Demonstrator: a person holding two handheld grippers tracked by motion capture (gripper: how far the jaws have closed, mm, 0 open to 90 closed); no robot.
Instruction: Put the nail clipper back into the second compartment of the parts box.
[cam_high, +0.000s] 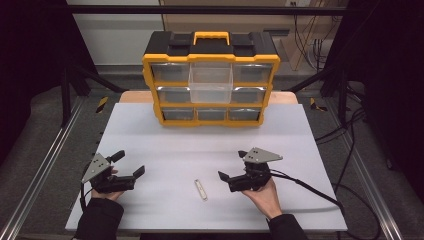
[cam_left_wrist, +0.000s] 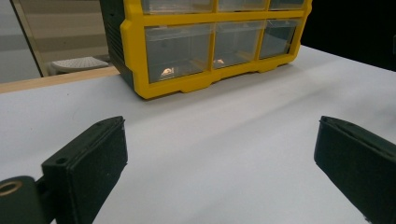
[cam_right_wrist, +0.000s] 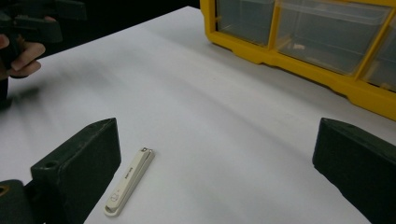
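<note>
Right gripper view shows a small white flat nail clipper (cam_right_wrist: 129, 181) on the white counter (cam_right_wrist: 224, 121), just beside the open right tongs (cam_right_wrist: 215, 172). It looks light, stiff and slippery; take it across its narrow sides. Left tongs (cam_left_wrist: 219, 168) are open and empty.

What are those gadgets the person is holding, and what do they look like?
Two hand-held grippers, the left gripper and right gripper, both black, each with two blocky flat-faced jaws. A grey three-cornered plate tops each one, and a black cable trails from the right one. The person wears dark sleeves.
</note>
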